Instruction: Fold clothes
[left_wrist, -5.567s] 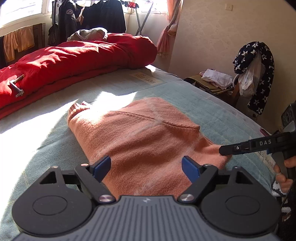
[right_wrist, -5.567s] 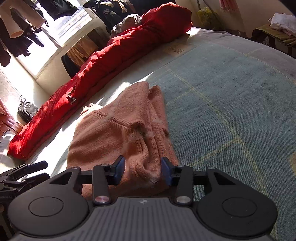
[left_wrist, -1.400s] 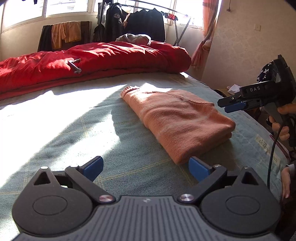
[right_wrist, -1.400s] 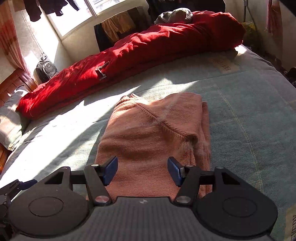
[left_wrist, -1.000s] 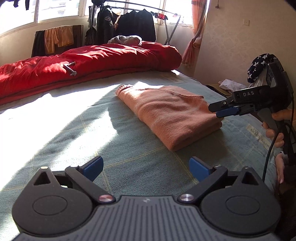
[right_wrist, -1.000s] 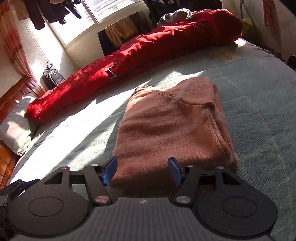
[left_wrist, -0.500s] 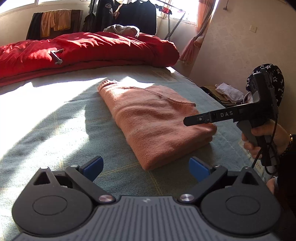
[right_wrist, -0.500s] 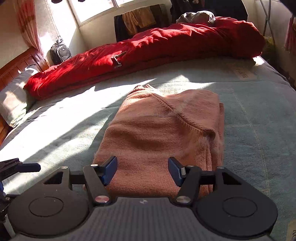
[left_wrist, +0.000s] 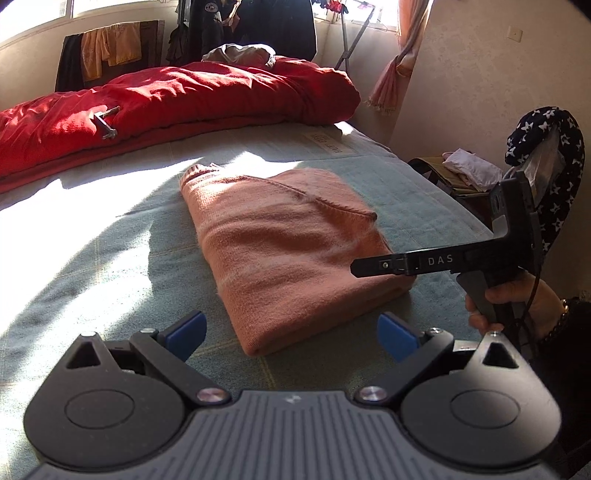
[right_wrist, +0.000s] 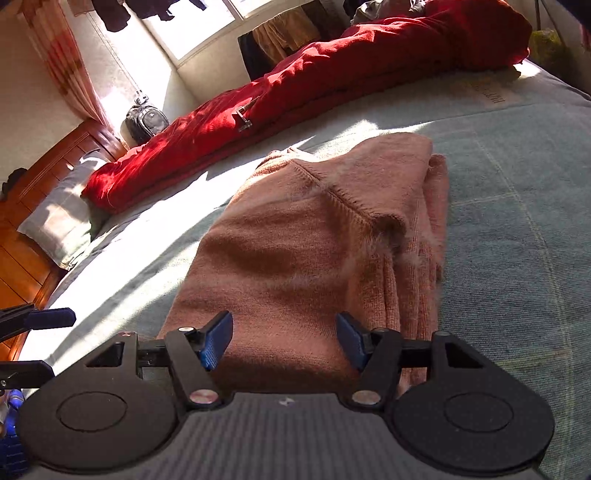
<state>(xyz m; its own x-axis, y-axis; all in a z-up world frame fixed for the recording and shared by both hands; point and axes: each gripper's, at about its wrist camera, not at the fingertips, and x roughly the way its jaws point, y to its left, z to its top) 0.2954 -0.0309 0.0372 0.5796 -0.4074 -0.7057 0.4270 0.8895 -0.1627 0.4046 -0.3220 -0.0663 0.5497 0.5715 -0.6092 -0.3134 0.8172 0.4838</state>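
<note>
A folded salmon-pink knit sweater (left_wrist: 291, 247) lies on the grey-green bed cover (left_wrist: 92, 266); it also shows in the right wrist view (right_wrist: 314, 254). My left gripper (left_wrist: 291, 334) is open and empty, just short of the sweater's near folded edge. My right gripper (right_wrist: 284, 339) is open, its blue pads either side of the sweater's near end, low over it. In the left wrist view the right gripper (left_wrist: 373, 266) reaches in from the right over the sweater's right end. The left gripper's fingers (right_wrist: 48, 319) show at the left edge of the right wrist view.
A rolled red duvet (left_wrist: 177, 99) lies along the far side of the bed, with a metal tool (left_wrist: 105, 123) on it. A pillow (right_wrist: 59, 218) and wooden headboard (right_wrist: 33, 177) are to the left. A chair with clothes (left_wrist: 469, 173) stands past the bed's right edge.
Both grippers have moved in toward the sweater. The right gripper has come lower over its right end. The sweater has not changed shape.
</note>
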